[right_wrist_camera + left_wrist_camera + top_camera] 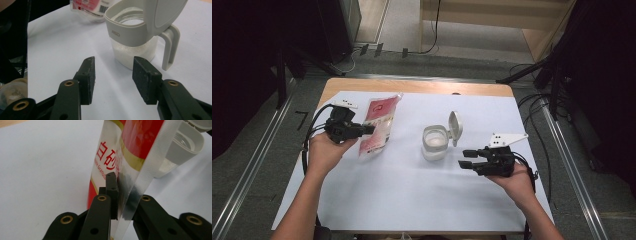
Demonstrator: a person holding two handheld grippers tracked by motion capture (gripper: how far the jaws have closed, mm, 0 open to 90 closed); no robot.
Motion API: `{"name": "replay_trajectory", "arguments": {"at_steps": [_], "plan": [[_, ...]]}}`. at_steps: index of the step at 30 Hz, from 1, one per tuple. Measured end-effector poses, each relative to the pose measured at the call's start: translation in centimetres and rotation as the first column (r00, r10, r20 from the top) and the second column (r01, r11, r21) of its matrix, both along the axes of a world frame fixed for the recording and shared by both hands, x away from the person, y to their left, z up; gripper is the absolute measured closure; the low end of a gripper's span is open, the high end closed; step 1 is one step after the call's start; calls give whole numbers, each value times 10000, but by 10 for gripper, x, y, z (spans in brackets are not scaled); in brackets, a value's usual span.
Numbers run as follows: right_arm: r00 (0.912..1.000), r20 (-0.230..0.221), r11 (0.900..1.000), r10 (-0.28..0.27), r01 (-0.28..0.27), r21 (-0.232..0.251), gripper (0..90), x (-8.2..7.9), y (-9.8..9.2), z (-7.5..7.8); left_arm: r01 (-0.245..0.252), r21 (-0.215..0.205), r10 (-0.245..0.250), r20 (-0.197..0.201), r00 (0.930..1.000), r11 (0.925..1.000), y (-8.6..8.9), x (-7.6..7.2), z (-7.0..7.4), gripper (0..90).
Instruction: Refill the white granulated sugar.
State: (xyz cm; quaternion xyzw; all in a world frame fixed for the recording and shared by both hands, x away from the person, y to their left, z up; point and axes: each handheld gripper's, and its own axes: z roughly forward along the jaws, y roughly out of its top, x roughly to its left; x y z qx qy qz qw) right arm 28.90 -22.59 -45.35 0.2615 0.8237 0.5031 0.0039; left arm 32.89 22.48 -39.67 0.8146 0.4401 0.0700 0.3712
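The sugar bag (377, 125) is clamped at its edge by the left gripper (364, 129) beside the open-lidded jar (435, 141) on the bench (402, 200), pouring not yet begun, while the right gripper (466, 158) is held released nearby.

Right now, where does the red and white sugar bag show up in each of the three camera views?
High view: sugar bag lies left of centre on the white sheet, its edge in the left gripper.
Left gripper view: bag rises through the centre, clamped between the black jaws.
Right gripper view: bag's bottom edge with barcode at the top, left of centre.
Shared landmark: the open-lidded sugar jar.
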Motion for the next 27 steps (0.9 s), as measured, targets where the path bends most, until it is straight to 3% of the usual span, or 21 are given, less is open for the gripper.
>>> {"name": "replay_trajectory", "arguments": {"at_steps": [4,7,10,18,23,27], "plan": [[9999,13,9998,-126,126,-161,538,2,-1,-2,-94,-147,93,-63,9999,9998,10,-10,-6,858],[9998,-1,9997,-188,188,-149,538,2,-2,-2,-192,-283,180,-440,9989,9994,16,-16,-13,840],[9996,-44,9996,-267,266,-136,538,3,-2,-3,-195,-369,175,-542,9984,9991,22,-23,-19,827],[9993,41,9993,-360,361,-121,540,5,-2,-3,117,-594,-124,-107,9999,9982,26,-35,-25,773],[9993,70,9992,-362,363,-152,541,5,-1,-3,248,-957,-264,-151,9995,9951,31,-38,-24,666],[9993,15,9991,-382,382,-203,543,6,-1,-4,252,-969,-253,4,9997,9950,32,-42,-23,610]]}}
